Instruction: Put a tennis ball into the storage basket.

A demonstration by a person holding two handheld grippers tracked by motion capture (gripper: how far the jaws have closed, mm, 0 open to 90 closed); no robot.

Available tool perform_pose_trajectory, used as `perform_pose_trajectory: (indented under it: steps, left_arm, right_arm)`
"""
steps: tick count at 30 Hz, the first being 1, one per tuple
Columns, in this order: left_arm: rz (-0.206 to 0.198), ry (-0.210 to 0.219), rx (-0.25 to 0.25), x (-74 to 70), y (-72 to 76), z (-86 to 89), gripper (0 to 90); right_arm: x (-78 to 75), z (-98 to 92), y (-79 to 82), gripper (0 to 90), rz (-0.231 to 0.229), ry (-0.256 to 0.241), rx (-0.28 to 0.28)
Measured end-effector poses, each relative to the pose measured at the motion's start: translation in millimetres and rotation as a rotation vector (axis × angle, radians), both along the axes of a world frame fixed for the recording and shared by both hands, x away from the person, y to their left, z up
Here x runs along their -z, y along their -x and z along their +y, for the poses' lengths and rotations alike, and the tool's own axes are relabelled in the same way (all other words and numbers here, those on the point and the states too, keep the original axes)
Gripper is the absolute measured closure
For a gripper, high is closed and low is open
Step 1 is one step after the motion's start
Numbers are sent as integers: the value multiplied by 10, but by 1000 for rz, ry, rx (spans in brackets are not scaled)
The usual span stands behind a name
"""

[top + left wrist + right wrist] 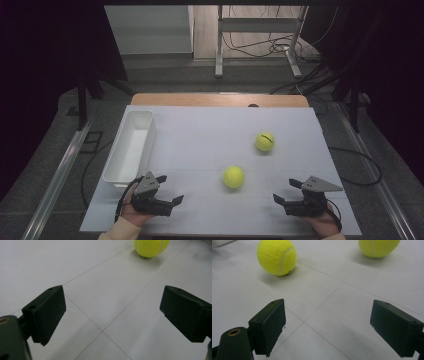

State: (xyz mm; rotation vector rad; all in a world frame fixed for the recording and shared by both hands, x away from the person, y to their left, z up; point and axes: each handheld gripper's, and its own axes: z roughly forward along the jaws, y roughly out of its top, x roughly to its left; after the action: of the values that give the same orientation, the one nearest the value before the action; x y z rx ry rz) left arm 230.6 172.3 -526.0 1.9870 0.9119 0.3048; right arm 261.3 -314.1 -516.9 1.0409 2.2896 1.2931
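Observation:
Two yellow tennis balls lie on the white table top [200, 135]. The nearer ball [233, 176] rests at the middle front, the farther ball [264, 141] to its right and further back. My left gripper [171, 188] is held low at the front left, open and empty, its jaws facing the nearer ball [151, 247]. My right gripper [284, 190] sits at the front right, also open and empty. Between its spread jaws [327, 325] is bare table, with the nearer ball [277, 257] ahead on the left and the farther ball [378, 247] ahead on the right.
A long white bin [131, 145] stands along the table's left side, just behind my left hand. Beyond the table's far edge are a metal stand [260, 45] and loose cables on the floor. Dark curtains flank both sides.

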Motion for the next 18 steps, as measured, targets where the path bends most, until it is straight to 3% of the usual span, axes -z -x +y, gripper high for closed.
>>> perform_pose_trajectory:
  steps: [8, 18]
  left_arm:
    - [-8, -7, -7, -6, 1, -11, 76]
    - [-11, 2, -28, -32, 4, -12, 76]
  right_arm:
    - [19, 18, -51, 139, 16, 23, -1]
    - [6, 62, -21, 139, 4, 34, -11]
